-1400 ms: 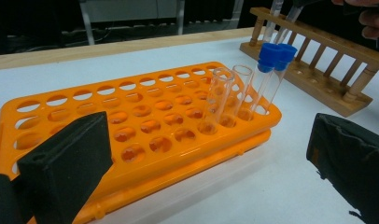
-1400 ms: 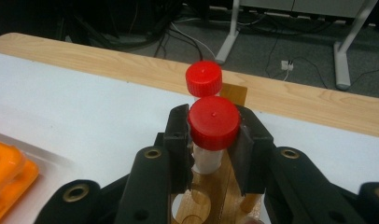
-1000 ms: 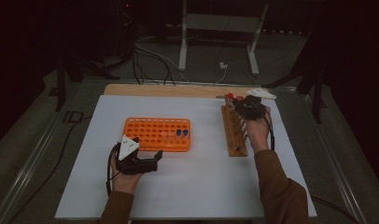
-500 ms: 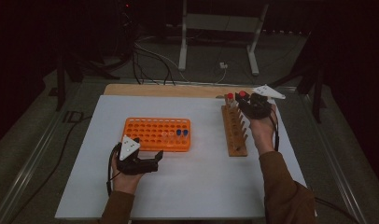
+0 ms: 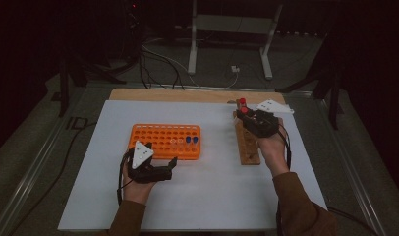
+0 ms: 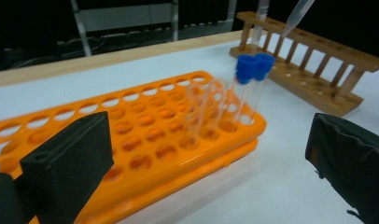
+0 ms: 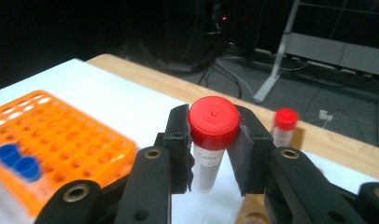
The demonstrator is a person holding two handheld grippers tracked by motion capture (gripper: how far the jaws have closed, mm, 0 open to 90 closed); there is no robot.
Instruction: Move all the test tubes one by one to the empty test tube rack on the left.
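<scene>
Right tool (image 7: 214, 154) is clamped on a red-capped tube (image 7: 213, 140); left tool (image 6: 201, 158) gapes wide, holding nothing.

Two racks on desk: one orange rack (image 5: 165, 141), centre-left of high view; one wooden rack (image 5: 246, 142), right of centre.

Two blue-capped tubes (image 6: 250, 84) in orange rack, side by side, upper centre of left gripper view; at least two clear uncapped tubes (image 6: 204, 109) beside them, exact count unclear.

Two red-capped tubes: one (image 7: 213, 140) centre of right gripper view, one (image 7: 284, 126) farther right.

Two grippers: left gripper (image 5: 160, 169), right gripper (image 5: 246, 115).
</scene>
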